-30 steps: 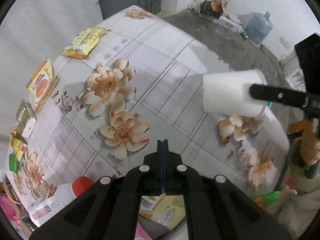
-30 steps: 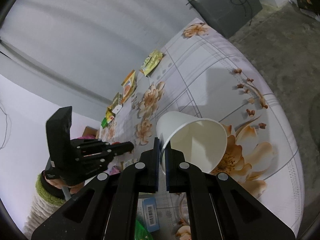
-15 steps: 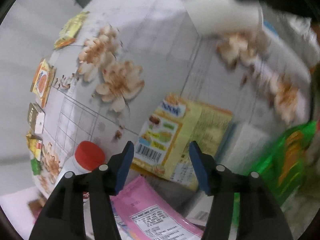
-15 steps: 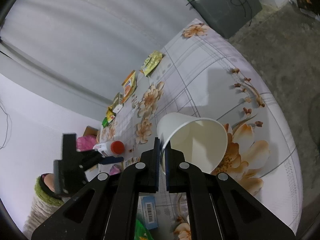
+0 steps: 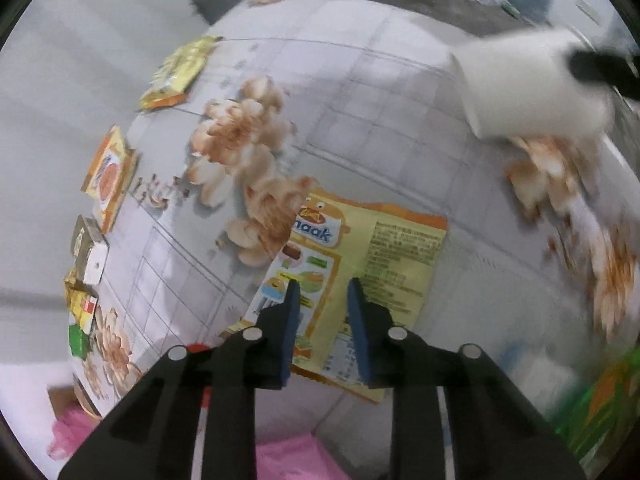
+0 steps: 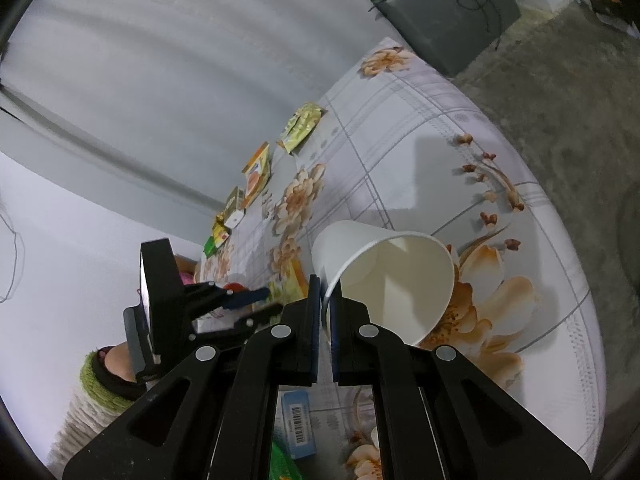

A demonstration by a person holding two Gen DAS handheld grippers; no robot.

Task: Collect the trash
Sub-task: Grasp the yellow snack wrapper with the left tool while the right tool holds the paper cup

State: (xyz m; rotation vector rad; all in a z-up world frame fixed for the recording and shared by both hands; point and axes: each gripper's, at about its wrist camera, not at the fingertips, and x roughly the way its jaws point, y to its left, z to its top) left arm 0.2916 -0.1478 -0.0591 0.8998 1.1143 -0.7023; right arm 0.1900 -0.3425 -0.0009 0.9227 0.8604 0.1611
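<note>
A yellow snack wrapper [image 5: 384, 248] lies flat on the flowered tablecloth [image 5: 380, 100]. My left gripper [image 5: 323, 286] points steeply down at the wrapper's near half; its jaws are closing with a gap still between them, and the pads do not press the wrapper. Off to the right hangs a white paper cup [image 6: 384, 276], tilted on its side, with my right gripper [image 6: 326, 300] shut on its rim. In the left wrist view the cup [image 5: 528, 92] shows blurred at the upper right. The left gripper [image 6: 266, 300] shows in the right wrist view, left of the cup.
Along the far table edge lie a yellow packet [image 5: 180, 72], an orange packet [image 5: 108, 176] and small boxes [image 5: 88, 252]. Near me are a red-capped bottle [image 5: 196, 348], a pink bag [image 5: 288, 460], a green packet [image 5: 600, 412] and a blue barcoded box [image 6: 298, 424].
My left gripper went from shut to wide open, tipped downward and sank over the yellow wrapper, and its jaws have since narrowed. The right gripper and cup stayed put.
</note>
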